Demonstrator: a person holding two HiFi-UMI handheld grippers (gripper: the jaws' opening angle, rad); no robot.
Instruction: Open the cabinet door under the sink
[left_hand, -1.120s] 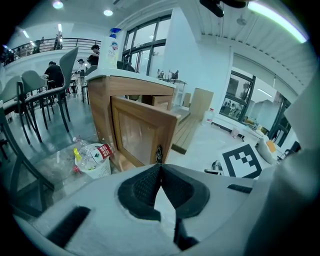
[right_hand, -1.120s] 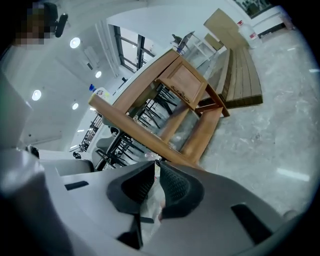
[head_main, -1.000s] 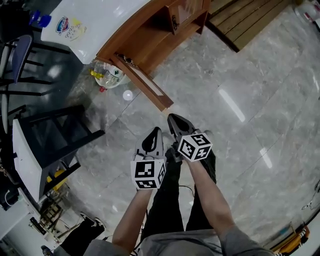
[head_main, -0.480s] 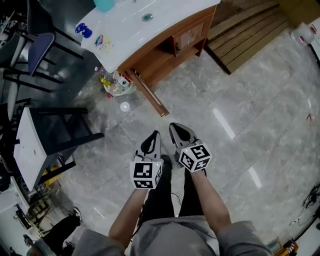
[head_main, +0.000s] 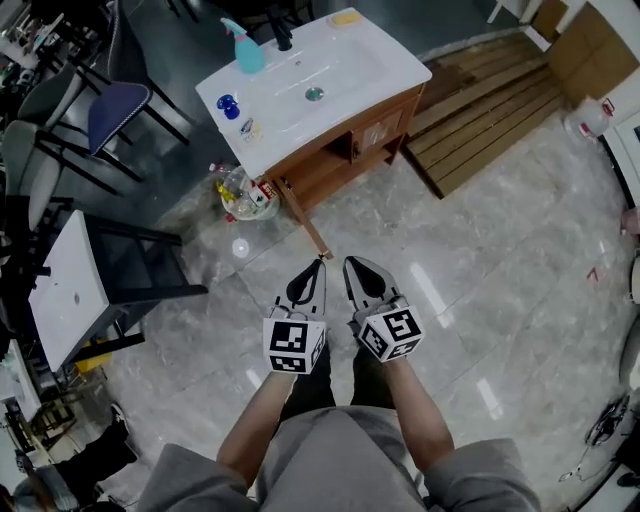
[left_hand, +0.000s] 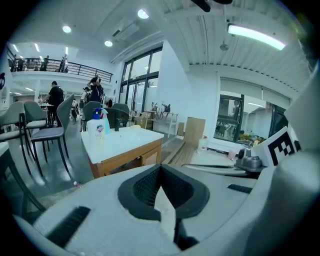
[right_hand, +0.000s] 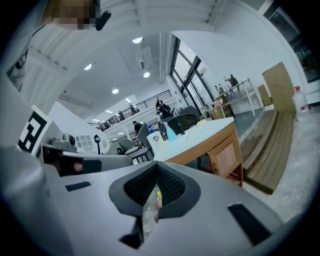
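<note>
The sink cabinet (head_main: 352, 148) of brown wood with a white top (head_main: 330, 75) stands at the upper middle of the head view. Its left door (head_main: 303, 217) stands swung out toward me, seen edge-on from above. The right door (head_main: 381, 129) is shut. My left gripper (head_main: 308, 284) and right gripper (head_main: 364, 280) hang side by side over the floor, well short of the open door, touching nothing. Both are shut and empty. The left gripper (left_hand: 161, 176) faces the cabinet (left_hand: 131, 152) from afar. Beyond the right gripper (right_hand: 156, 186) the shut door panel (right_hand: 226, 156) shows.
A blue spray bottle (head_main: 245, 50) stands on the sink top. A bag of small litter (head_main: 240, 193) lies on the floor by the open door. A wooden platform (head_main: 490, 105) lies to the right, a white-topped black stand (head_main: 72, 285) to the left, and chairs (head_main: 115, 105) behind.
Both grippers have risen together, still shut and side by side. The view has pulled back, so the whole sink top and more of the floor now show.
</note>
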